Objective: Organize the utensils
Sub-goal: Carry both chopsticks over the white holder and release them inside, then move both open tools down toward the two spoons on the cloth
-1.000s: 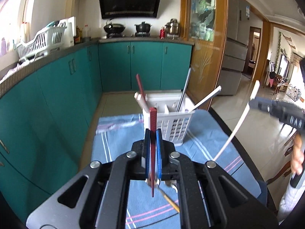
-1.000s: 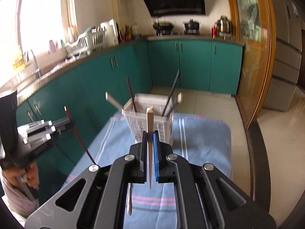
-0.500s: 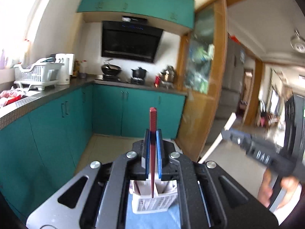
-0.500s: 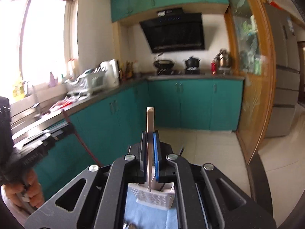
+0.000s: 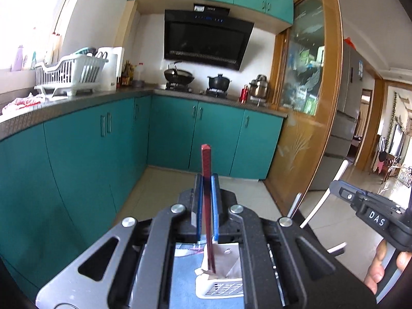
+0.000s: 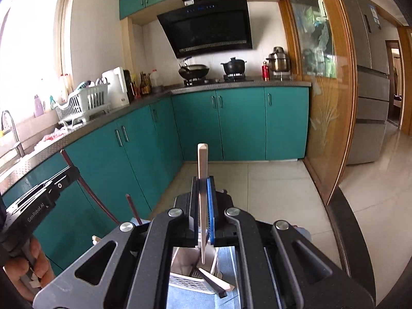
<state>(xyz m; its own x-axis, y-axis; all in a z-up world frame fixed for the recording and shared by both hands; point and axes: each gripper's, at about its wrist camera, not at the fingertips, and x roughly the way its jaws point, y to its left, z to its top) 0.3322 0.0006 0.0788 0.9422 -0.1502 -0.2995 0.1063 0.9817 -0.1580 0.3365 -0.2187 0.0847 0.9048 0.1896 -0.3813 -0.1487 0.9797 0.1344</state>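
Note:
My left gripper (image 5: 206, 180) is shut on a dark red chopstick (image 5: 206, 164) held upright; its lower tip hangs over the white utensil basket (image 5: 219, 285) below. My right gripper (image 6: 204, 180) is shut on a cream chopstick (image 6: 202, 164), also upright, its tip over the same basket (image 6: 190, 280), which holds several utensils. The right gripper with its chopstick also shows at the right of the left wrist view (image 5: 334, 188). The left gripper with the red chopstick shows at the left of the right wrist view (image 6: 69, 170).
The basket stands on a blue striped cloth (image 5: 185, 278). Teal cabinets (image 5: 103, 141) and a counter with a white dish rack (image 5: 69, 73) run along the left. A stove with pots (image 6: 213, 72) is at the back, a wooden glass door (image 6: 327, 103) to the right.
Both grippers have moved forward and tipped up over the basket. The table cloth has dropped almost out of view and each chopstick tip now hangs over the basket.

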